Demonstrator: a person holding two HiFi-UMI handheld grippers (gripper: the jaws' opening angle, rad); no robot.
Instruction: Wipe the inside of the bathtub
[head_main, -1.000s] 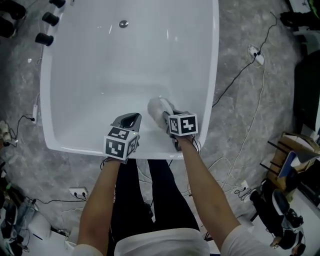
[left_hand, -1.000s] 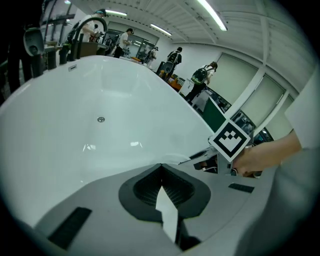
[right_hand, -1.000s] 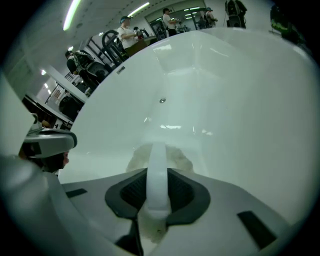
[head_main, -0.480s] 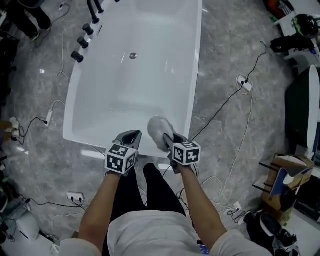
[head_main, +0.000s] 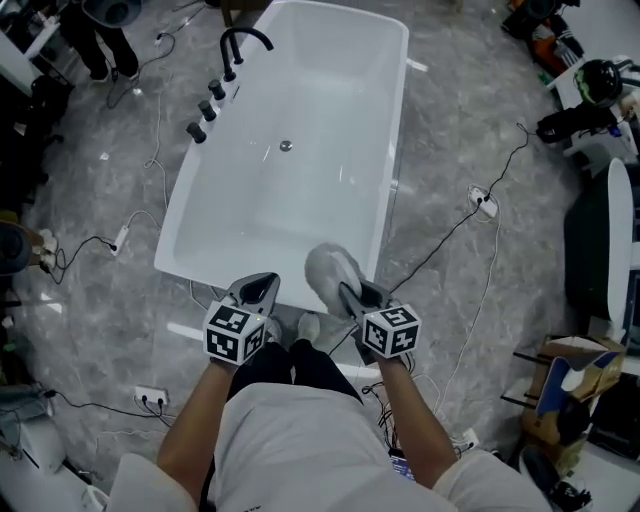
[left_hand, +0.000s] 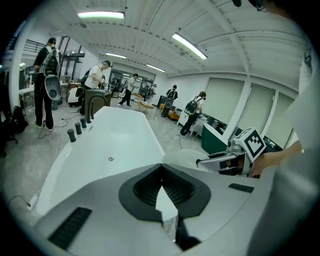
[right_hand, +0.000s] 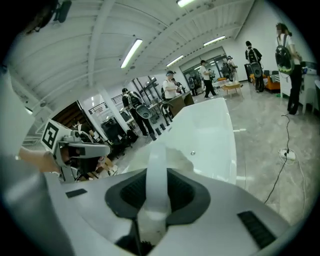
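The right gripper (head_main: 350, 291) pinched the wiping pad (head_main: 328, 268) over the bathtub's (head_main: 300, 200) near right corner, clear of its surface, while the left gripper (head_main: 258, 291) was pressed together and empty, so no wiping seemed under way.

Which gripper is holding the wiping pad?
The right gripper: its jaws are shut on the handle of the white wiping pad. The left gripper is shut on nothing.

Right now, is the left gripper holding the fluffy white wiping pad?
No, the left gripper is empty; the right gripper holds the fluffy white wiping pad.
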